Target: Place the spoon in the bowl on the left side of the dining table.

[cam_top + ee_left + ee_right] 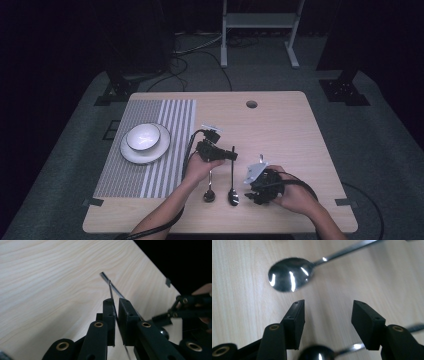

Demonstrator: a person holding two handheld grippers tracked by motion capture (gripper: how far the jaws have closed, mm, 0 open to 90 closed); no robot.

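From the high view, a light wooden table (pixel 280 120) carries a striped placemat (pixel 150 150) on its left half, with a white plate (pixel 131 152) on it and a dark-rimmed white bowl (pixel 143 136) sitting in the plate. Near the middle of the table's near edge lie two spoons side by side, bowls toward the near edge: the left spoon (pixel 209 192) partly under the person's left hand (pixel 200 167), and the right spoon (pixel 233 192) just right of it with its dark handle running away toward the far side. The left gripper (pixel 231 156) sits over that handle's far end. The right gripper (pixel 252 192), held in the right hand (pixel 295 195), is just right of the right spoon's bowl.

In the left gripper view, the jaws are closed almost together on a thin spoon handle (pixel 110 290), which passes between them and lies along the wood. The other gripper (pixel 185 311) is at the right edge.

In the right gripper view, the jaws stand wide apart with nothing between them, above bare wood. One shiny spoon bowl (pixel 289 273) lies beyond them, and another spoon (pixel 322 353) lies below, at the bottom edge
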